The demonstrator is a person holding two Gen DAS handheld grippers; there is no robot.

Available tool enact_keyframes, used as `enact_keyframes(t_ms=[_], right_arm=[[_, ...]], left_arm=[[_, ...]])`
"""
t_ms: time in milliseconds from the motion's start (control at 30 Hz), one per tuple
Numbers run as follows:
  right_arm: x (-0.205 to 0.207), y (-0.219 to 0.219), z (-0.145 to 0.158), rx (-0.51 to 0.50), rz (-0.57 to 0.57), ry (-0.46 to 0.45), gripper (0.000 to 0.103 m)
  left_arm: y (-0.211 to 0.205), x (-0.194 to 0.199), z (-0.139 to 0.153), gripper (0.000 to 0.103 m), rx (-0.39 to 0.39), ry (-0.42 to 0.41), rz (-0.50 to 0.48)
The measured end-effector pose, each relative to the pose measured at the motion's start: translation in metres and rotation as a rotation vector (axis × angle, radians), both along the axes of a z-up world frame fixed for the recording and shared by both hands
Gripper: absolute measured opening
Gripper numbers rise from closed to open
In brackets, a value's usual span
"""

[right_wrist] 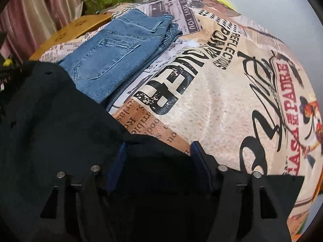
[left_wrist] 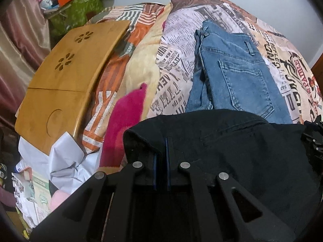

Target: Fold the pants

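A pair of black fabric pants point(left_wrist: 232, 145) lies spread across the near part of a bed covered by a newspaper-print quilt in cream, brown and black point(right_wrist: 222, 104). The left gripper point(left_wrist: 161, 141) has its jaws pressed together, pinching a fold at the near left edge of the black pants between the 2 blue pads point(left_wrist: 166, 161). The right gripper point(right_wrist: 158, 147) stands with its jaws spread; the edge of the black pants lies between the 2 blue pads point(right_wrist: 198, 157), but they do not press on it.

Beyond the black pants, a folded pair of light blue denim jeans point(left_wrist: 238, 74) rests on the quilt with a back pocket facing up, its near end touching or tucked under the dark fabric. In the left wrist view, a magenta fuzzy cloth point(left_wrist: 125, 121) lies just beside the black pants, and next to it a curved bamboo lap tray with flower-shaped cutouts point(left_wrist: 66, 80) sits on an orange striped sheet point(left_wrist: 139, 38). Crumpled white paper point(left_wrist: 64, 161) lies below the tray. A green patterned box point(left_wrist: 80, 14) piled with clutter stands beside pink curtains point(left_wrist: 20, 40).
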State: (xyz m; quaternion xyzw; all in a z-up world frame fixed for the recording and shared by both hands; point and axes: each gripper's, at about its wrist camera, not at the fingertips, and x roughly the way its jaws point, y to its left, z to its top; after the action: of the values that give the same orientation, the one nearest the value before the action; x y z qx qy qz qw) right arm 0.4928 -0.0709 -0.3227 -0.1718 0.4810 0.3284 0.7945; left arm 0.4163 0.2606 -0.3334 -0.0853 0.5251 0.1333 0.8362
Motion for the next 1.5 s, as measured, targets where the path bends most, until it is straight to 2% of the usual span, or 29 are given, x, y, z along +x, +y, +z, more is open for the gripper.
enact_keyframes(t_ms=[67, 133, 233, 433, 567, 700, 833, 967, 1200, 1300, 1500], right_arm=[[-0.007, 0.002, -0.001, -0.004, -0.007, -0.012, 0.045], [-0.017, 0.007, 0.001, -0.016, 0.005, -0.030, 0.027], [-0.025, 0.014, 0.001, -0.027, 0.007, -0.038, 0.008], [-0.032, 0.010, 0.010, -0.050, -0.039, -0.098, 0.005], [-0.033, -0.006, 0.037, -0.031, -0.107, -0.180, 0.005], [-0.038, -0.026, 0.074, 0.015, -0.176, -0.244, 0.004], [-0.061, -0.043, 0.110, 0.071, -0.197, -0.289, 0.004], [-0.095, -0.053, 0.130, 0.101, -0.190, -0.302, 0.005], [-0.162, -0.072, 0.141, 0.185, -0.201, -0.271, 0.005], [-0.197, -0.075, 0.136, 0.215, -0.198, -0.255, 0.005], [-0.247, -0.079, 0.118, 0.208, -0.181, -0.220, 0.005]], left_arm=[[-0.007, 0.001, -0.001, 0.006, 0.036, 0.004, -0.013], [-0.012, 0.001, 0.000, 0.006, 0.064, 0.006, -0.027], [-0.015, -0.002, 0.006, 0.006, 0.078, 0.000, -0.036], [-0.015, -0.014, 0.042, 0.006, 0.042, -0.080, -0.043], [-0.023, -0.021, 0.073, 0.006, 0.023, -0.136, -0.062], [-0.035, -0.026, 0.098, 0.006, 0.037, -0.185, -0.088], [-0.046, -0.039, 0.118, 0.006, 0.065, -0.218, -0.112], [-0.046, -0.063, 0.129, 0.006, 0.057, -0.232, -0.122], [-0.046, -0.131, 0.138, 0.006, 0.058, -0.261, -0.143], [-0.042, -0.160, 0.137, 0.006, 0.041, -0.263, -0.141], [-0.048, -0.215, 0.125, 0.006, 0.040, -0.253, -0.157]])
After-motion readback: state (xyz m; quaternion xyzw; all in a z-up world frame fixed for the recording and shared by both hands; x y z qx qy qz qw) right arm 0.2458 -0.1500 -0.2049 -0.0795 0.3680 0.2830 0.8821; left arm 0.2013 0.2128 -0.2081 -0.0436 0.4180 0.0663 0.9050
